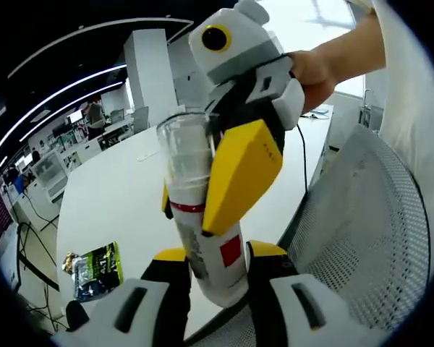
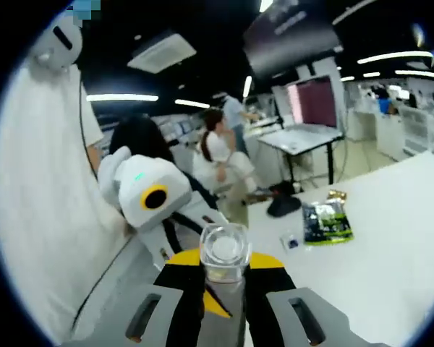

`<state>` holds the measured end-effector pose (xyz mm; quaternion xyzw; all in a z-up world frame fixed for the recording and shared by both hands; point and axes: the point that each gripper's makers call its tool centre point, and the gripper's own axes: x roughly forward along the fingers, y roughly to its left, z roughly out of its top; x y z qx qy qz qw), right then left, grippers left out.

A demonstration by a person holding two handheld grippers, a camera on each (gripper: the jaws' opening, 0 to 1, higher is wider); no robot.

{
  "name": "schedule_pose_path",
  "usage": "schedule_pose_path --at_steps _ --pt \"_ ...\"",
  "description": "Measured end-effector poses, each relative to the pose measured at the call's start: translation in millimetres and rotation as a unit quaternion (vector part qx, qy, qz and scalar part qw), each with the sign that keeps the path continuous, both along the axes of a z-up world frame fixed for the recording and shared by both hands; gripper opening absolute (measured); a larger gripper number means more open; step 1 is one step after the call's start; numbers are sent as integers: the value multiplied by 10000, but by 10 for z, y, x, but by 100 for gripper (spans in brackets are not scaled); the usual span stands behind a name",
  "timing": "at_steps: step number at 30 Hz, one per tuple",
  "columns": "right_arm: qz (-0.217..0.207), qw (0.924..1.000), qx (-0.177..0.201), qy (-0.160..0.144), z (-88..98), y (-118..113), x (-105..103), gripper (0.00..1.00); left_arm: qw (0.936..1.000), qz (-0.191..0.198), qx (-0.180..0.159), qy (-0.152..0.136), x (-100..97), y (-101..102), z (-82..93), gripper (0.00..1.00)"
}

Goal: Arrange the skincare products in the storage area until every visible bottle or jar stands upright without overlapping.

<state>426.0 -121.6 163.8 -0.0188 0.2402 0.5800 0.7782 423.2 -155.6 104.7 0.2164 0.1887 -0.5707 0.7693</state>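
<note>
A white skincare bottle (image 1: 215,249) with a clear cap (image 1: 184,148), a red band and a red square label is held in the air over the table's edge. My left gripper (image 1: 215,264) is shut on its lower body. My right gripper (image 1: 202,189) comes in from the upper right, held by a hand (image 1: 318,72), and its yellow jaws clamp the bottle just under the cap. In the right gripper view I look down on the clear cap (image 2: 223,249), which stands between the shut jaws of my right gripper (image 2: 224,278).
The white table (image 1: 123,188) carries a green packet (image 1: 98,269) (image 2: 327,220) and a small item (image 2: 290,242). A grey mesh chair (image 1: 369,238) stands close on the right. A person in white (image 2: 43,217) is beside me; others (image 2: 217,155) are farther back.
</note>
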Motion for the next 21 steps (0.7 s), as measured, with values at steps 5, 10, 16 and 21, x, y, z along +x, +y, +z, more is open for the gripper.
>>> schedule_pose_path --at_steps 5,10,16,21 --pt "518 9979 -348 -196 -55 -12 -75 15 9999 -92 125 35 -37 8 -44 24" --pt "267 9991 -313 -66 -96 -33 -24 15 9993 230 241 183 36 85 -60 22" --pt "-893 9945 144 529 -140 -9 121 18 9971 556 350 387 115 131 -118 22" --pt "-1872 9754 628 984 -182 18 214 23 9942 800 432 572 162 174 -170 22"
